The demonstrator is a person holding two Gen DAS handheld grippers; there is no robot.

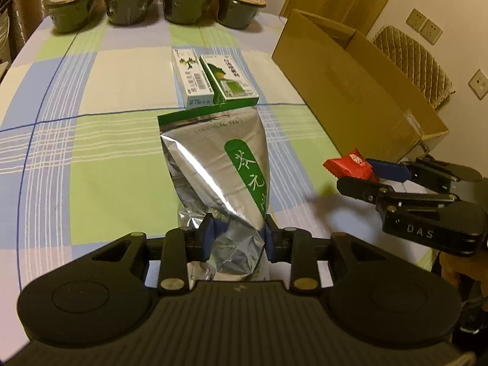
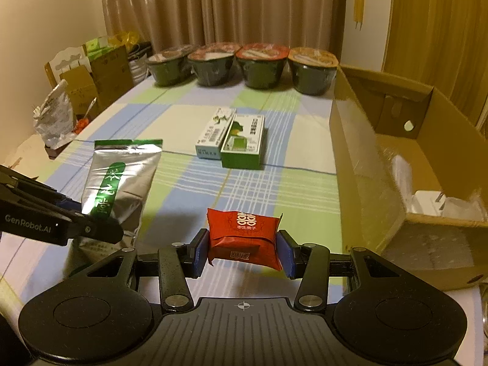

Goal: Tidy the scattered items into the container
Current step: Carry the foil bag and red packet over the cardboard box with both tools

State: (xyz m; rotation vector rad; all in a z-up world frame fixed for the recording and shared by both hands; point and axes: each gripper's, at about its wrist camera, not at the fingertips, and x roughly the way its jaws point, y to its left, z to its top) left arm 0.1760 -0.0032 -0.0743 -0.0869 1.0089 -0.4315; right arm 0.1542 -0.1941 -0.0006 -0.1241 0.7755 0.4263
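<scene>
Right tongs (image 2: 243, 251) pinch a red packet (image 2: 244, 238), lifted above the checked surface (image 2: 198, 183); the open cardboard box (image 2: 360, 164) lies at right, nearer this hand. Left tongs (image 1: 237, 239) clamp a silver pouch (image 1: 213, 164), long axis pointing away.

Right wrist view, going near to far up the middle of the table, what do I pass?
Right gripper shut on the red candy packet → two small green-and-white boxes lying side by side → row of four instant noodle bowls at the far edge → curtain.
</scene>
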